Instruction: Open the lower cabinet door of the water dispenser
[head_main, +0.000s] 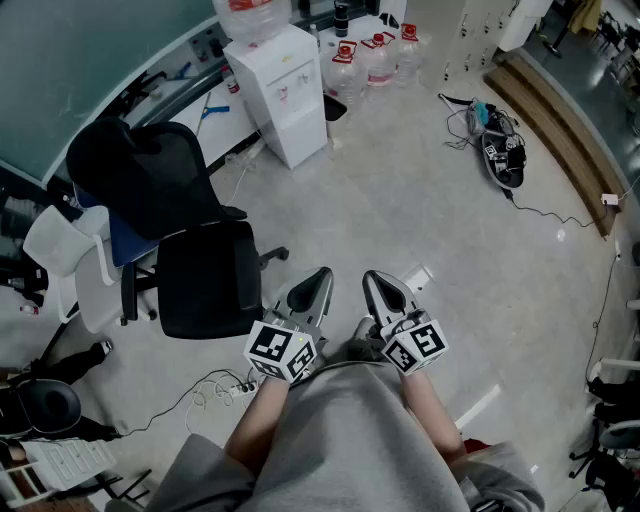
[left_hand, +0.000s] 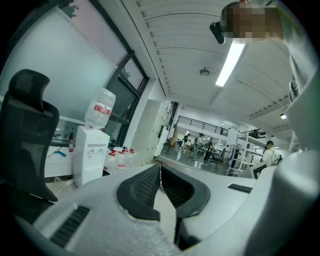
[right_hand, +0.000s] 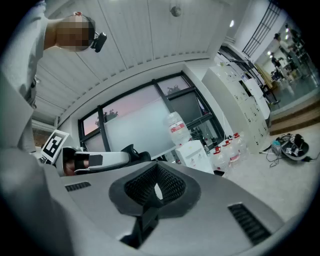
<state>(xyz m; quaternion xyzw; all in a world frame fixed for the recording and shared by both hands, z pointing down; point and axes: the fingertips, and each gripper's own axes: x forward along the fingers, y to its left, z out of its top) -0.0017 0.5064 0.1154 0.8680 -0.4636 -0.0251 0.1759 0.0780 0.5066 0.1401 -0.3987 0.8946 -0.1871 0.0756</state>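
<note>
The white water dispenser stands far across the floor by the wall, with a bottle on top. Its lower cabinet door looks flush with the front. The left gripper view shows the dispenser small at the left, and the right gripper view shows the dispenser past the jaws. My left gripper and right gripper are held side by side close to my body, well short of the dispenser. Both are shut with nothing between the jaws, as seen on the left gripper and the right gripper.
A black office chair stands on the left between me and the dispenser, with a white chair beside it. Several spare water bottles sit right of the dispenser. Cables and a bag lie at the right, near a wooden step. A power strip lies by my feet.
</note>
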